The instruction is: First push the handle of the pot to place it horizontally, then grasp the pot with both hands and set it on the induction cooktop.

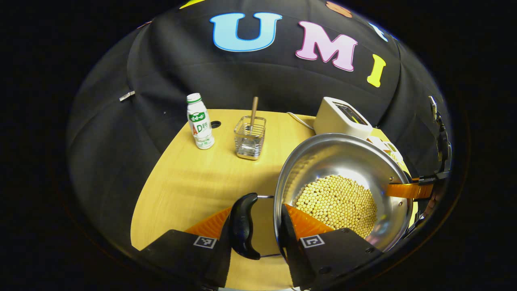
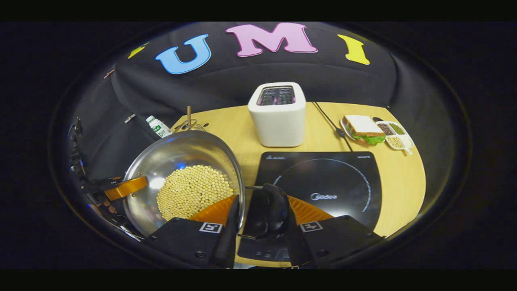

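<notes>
Each claw, left and right, grips a pot handle to carry it level toward the cooktop, lower right

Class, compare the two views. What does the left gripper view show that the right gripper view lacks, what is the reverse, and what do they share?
Left gripper view: the left gripper up close, clamped on the pot at one black handle, and a round hole in the tabletop.
Right gripper view: the right gripper clamped at the opposite handle, with the induction cooktop just beyond.
Shared: the pot of beans, the toaster, the bottle and the wire basket.
</notes>
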### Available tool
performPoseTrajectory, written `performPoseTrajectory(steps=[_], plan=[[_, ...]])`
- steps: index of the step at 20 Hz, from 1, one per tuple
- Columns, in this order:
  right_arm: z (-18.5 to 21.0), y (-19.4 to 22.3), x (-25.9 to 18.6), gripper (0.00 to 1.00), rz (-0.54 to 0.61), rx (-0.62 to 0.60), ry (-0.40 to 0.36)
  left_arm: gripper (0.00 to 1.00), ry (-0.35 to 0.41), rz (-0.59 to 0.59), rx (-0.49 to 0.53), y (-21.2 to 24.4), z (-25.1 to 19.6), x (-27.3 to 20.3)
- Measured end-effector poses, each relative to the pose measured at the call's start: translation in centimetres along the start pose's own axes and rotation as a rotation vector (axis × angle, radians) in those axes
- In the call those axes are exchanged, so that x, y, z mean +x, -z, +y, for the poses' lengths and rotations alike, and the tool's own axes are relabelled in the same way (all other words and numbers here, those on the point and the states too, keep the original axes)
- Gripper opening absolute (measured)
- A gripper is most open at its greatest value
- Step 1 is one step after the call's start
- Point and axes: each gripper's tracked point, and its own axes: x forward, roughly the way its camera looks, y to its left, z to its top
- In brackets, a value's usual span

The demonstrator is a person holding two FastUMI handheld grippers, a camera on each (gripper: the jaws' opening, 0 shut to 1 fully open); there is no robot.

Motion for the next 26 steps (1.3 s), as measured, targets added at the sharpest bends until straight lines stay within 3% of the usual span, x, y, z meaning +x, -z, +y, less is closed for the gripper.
performPoseTrajectory(steps=[11,26], plan=[[-10.8,-0.5,-2.9,0.54,-0.011,0.045,0.059,0.6,0.068,0.005,0.045,-0.6,-11.1,1.8],[-21.4,0.4,-2.9,0.54,-0.003,0.102,0.125,0.6,0.14,0.037,0.069,0.1,-21.4,6.5]])
